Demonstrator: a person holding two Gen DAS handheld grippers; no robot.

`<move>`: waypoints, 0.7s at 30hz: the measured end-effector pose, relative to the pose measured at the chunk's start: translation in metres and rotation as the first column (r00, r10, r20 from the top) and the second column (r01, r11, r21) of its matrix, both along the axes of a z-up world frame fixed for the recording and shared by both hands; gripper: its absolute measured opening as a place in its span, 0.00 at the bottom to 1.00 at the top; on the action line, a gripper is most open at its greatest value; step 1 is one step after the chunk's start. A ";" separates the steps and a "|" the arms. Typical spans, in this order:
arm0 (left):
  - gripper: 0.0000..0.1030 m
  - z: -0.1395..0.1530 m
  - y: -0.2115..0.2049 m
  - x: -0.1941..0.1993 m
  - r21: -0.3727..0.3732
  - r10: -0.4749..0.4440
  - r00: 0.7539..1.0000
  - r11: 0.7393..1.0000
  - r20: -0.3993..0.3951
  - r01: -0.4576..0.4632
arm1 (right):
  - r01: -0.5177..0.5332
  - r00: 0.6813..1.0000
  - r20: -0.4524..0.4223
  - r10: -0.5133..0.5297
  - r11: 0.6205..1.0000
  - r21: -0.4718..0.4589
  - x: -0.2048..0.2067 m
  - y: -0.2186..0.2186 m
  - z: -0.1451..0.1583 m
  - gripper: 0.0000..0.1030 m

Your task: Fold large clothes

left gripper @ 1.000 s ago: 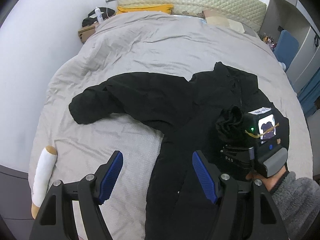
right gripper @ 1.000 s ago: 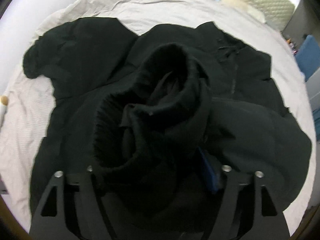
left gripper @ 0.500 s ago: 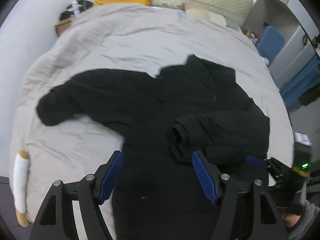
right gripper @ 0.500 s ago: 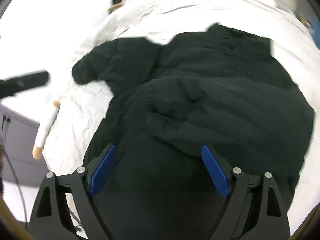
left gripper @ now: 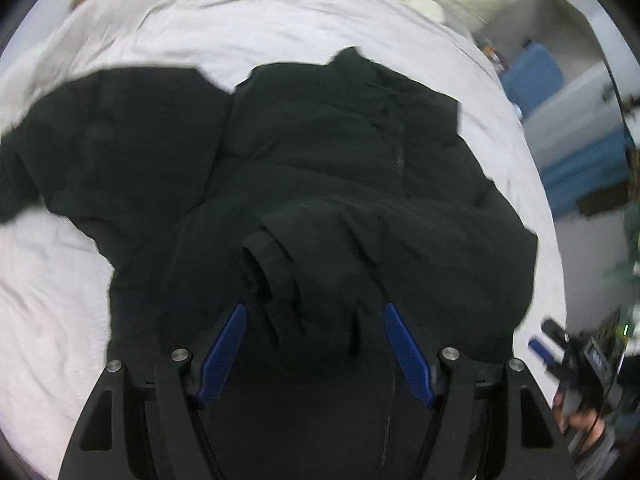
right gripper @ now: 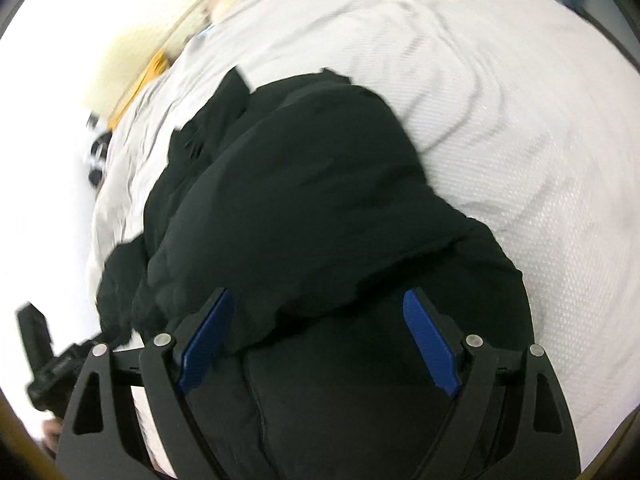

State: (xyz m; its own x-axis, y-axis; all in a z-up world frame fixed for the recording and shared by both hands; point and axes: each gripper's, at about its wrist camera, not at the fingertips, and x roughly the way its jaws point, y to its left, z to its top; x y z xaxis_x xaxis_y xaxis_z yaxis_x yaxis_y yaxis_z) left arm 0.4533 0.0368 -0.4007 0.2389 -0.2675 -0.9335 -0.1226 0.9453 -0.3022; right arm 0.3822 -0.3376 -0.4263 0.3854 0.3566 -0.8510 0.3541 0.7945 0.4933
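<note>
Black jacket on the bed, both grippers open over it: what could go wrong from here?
1. The folded-in sleeve cuff lies loose on the black jacket; the left gripper, open around it, may drag it back out.
2. The other sleeve is still spread on the bed, so the fold stays lopsided.

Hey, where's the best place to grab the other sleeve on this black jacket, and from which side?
Likely the outer end of the spread sleeve, coming from the bed's left edge: it lies flat and outstretched on the bedding, unlike the sleeve already folded across the jacket.

Sleeve [left gripper: 304,256] released, across jacket [left gripper: 360,152]
</note>
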 end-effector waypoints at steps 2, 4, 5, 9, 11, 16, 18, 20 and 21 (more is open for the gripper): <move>0.69 -0.021 0.012 0.009 -0.007 0.055 0.998 0.998 -0.020 -0.055 | 0.071 0.997 -0.001 -0.071 0.994 0.082 0.000 -0.010 -0.013 0.84; 0.69 -0.039 0.026 0.016 -0.033 0.109 0.993 0.993 -0.039 -0.110 | 0.174 0.985 -0.041 -0.169 0.966 0.190 -0.002 -0.021 -0.033 0.84; 0.69 -0.048 0.032 0.019 -0.069 0.135 0.990 0.988 -0.051 -0.139 | 0.235 0.972 -0.072 -0.224 0.940 0.247 -0.004 -0.026 -0.044 0.84; 0.69 -0.073 0.042 0.028 -0.229 0.185 0.979 0.953 -0.086 -0.200 | 0.409 0.911 -0.138 -0.387 0.818 0.405 -0.014 -0.043 -0.070 0.84; 0.55 -0.080 0.038 0.031 -0.270 0.177 0.980 0.943 -0.093 -0.196 | 0.440 0.897 -0.171 -0.407 0.786 0.435 -0.013 -0.043 -0.082 0.84; 0.12 -0.063 0.026 0.047 -0.300 0.130 0.990 0.943 -0.062 -0.143 | 0.455 0.886 -0.163 -0.435 0.741 0.494 -0.001 -0.040 -0.090 0.73; 0.11 -0.035 0.026 0.053 -0.322 0.119 0.993 0.940 0.003 -0.111 | 0.445 0.888 -0.134 -0.440 0.748 0.493 0.005 -0.039 -0.079 0.60; 0.10 0.002 0.029 0.055 -0.356 0.118 0.989 0.931 0.089 -0.080 | 0.439 0.891 -0.110 -0.440 0.772 0.459 0.009 -0.039 -0.066 0.39; 0.10 0.020 0.031 0.056 -0.369 0.116 0.985 0.928 0.127 -0.062 | 0.431 0.895 -0.104 -0.434 0.778 0.457 0.010 -0.039 -0.062 0.35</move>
